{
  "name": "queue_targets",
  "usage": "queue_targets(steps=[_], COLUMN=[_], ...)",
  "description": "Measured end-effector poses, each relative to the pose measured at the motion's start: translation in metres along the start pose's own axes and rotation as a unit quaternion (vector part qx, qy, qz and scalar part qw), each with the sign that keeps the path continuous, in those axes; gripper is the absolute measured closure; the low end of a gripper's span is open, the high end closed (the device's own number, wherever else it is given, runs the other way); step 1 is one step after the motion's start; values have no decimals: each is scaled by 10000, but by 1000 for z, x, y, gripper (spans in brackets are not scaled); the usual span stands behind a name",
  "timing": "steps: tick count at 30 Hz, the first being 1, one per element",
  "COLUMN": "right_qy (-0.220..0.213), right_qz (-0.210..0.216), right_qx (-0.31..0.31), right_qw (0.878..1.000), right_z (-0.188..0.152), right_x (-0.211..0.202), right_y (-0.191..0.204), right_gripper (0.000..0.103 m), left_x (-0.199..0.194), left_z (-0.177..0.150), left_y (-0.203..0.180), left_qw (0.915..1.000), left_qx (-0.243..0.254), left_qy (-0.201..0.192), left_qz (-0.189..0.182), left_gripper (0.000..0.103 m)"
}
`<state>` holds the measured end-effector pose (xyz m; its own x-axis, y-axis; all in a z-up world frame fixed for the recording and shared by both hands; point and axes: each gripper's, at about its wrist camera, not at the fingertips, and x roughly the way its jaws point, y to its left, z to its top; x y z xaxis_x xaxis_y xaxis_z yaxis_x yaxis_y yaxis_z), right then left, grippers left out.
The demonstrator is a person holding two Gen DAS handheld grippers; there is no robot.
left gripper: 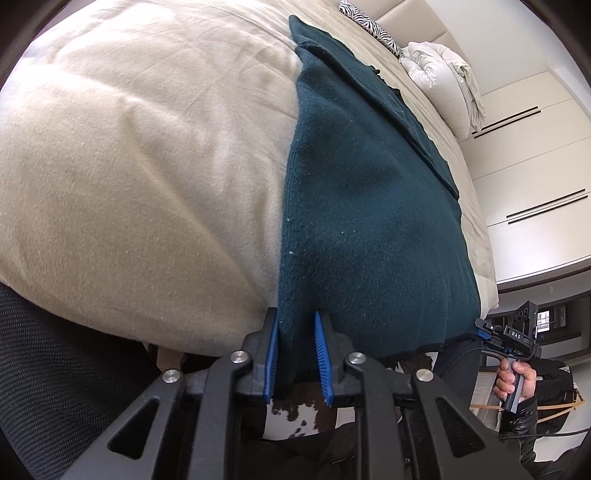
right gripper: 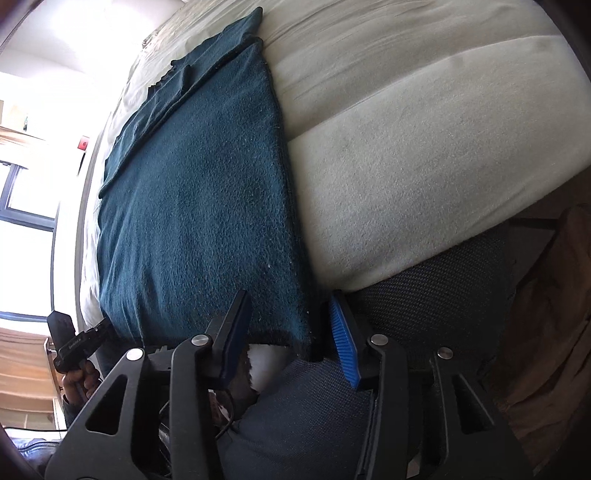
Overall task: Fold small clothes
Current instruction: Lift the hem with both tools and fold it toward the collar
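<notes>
There was 1 teal cloth on 1 bed, plus 1 zebra pillow, 1 white duvet & 2 tools.

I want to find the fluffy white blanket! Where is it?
In the left wrist view, the bunched white blanket sits at the upper right, at the bed's far end, beside the zebra-striped pillow and beyond the green cloth.

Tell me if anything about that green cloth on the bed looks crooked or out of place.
Mostly tidy: the dark green cloth lies flat on the cream bed. Its far end shows a layer that sits askew with an uneven edge. The near hem overhangs the bed, between the open fingers of both the left gripper and the right gripper.
</notes>
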<state>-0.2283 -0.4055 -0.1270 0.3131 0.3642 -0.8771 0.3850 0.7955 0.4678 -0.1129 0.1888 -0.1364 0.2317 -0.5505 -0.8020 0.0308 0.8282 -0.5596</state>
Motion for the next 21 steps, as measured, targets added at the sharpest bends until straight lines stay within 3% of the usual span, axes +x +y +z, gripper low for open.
queue_targets(steps=[6,10,16,21], right_qy=[18,-15,-144,-496], right_qz=[110,134,301,887], right_qx=[34,36,-129,-190], right_qw=[9999,9999,9994,9946], right_z=[-3,-5,-8,-3], right_x=[2,3,-8,-29], right_y=[-4,-7,0,8], right_gripper=[79,95,97,97], left_x=[4,1,-9,-27], left_z=[-1,-1,2,7], left_y=[-6,-11,-19,-22], left_qw=[9997,9995,9987,9976], left_qx=[173,271,505,435], left_qy=[150,127,79,-108], left_qz=[58,107,-30,-518], left_gripper=[90,96,97,97])
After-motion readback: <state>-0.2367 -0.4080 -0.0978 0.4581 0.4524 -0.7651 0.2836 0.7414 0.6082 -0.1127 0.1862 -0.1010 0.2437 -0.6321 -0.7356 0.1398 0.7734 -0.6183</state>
